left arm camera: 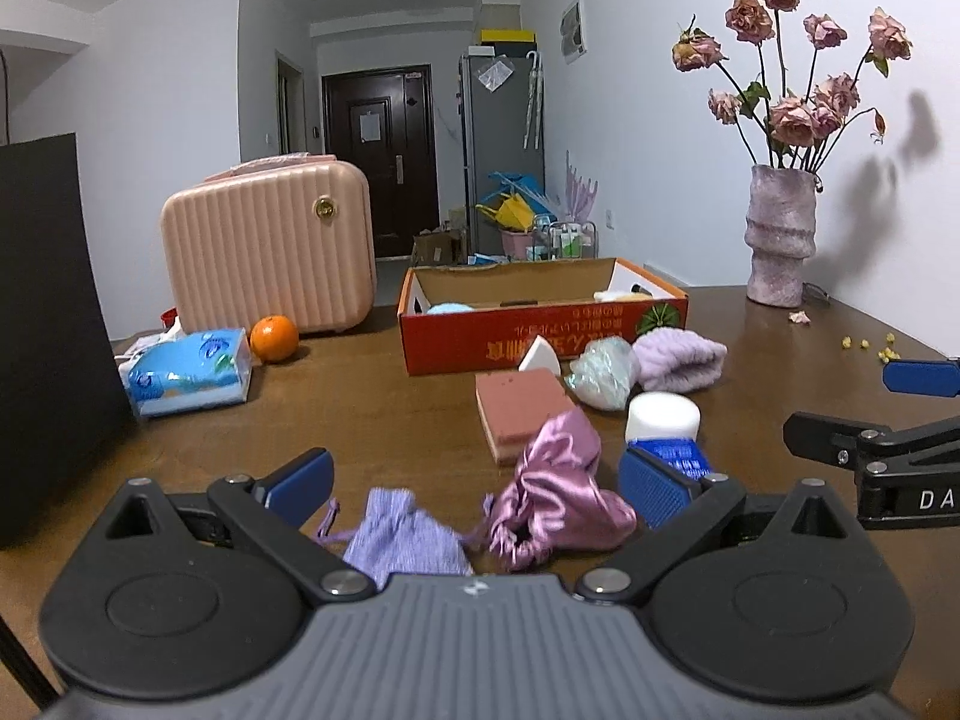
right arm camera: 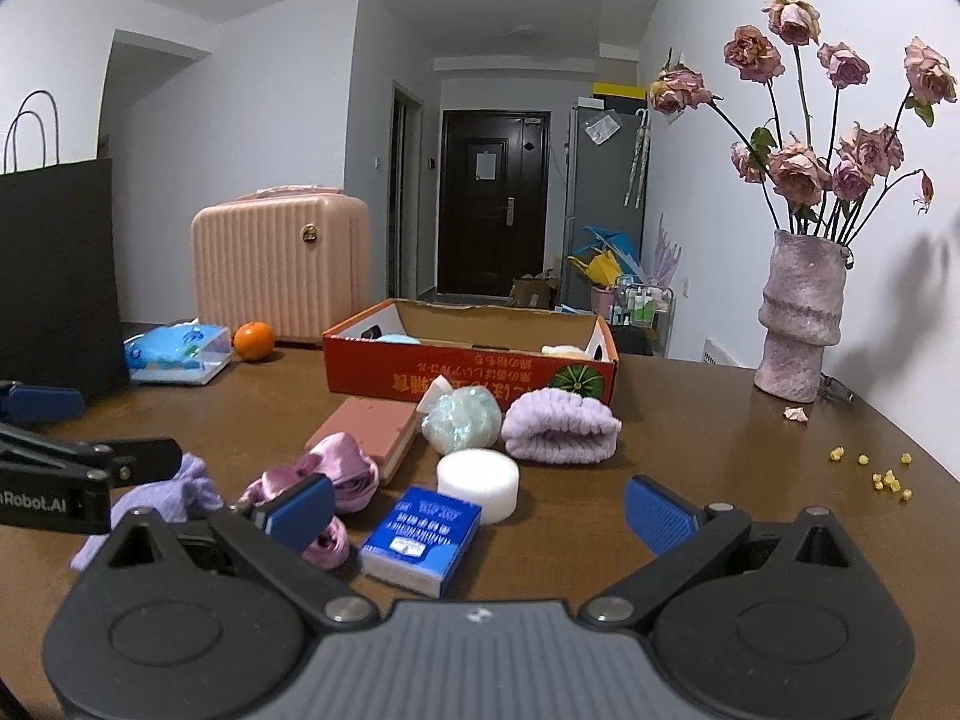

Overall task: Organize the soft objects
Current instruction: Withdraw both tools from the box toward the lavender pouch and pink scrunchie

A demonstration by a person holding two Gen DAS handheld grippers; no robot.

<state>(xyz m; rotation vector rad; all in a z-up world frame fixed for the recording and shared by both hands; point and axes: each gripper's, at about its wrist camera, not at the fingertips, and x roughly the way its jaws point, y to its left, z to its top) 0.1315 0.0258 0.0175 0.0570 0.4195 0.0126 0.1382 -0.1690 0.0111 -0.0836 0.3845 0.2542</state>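
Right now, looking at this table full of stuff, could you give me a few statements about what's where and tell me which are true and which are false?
1. Both hand-held grippers are open and hold nothing. True: the left hand-held gripper and the right hand-held gripper both have their jaws spread.
2. The orange lies inside the cardboard box. False: it sits on the table beside the pink suitcase.
3. The shiny pink pouch lies between the left gripper's fingers. True.
4. The vase has tipped over. False: it stands upright with dried roses in it.
5. The blue tissue pack lies on the table in front of the white round sponge. True.
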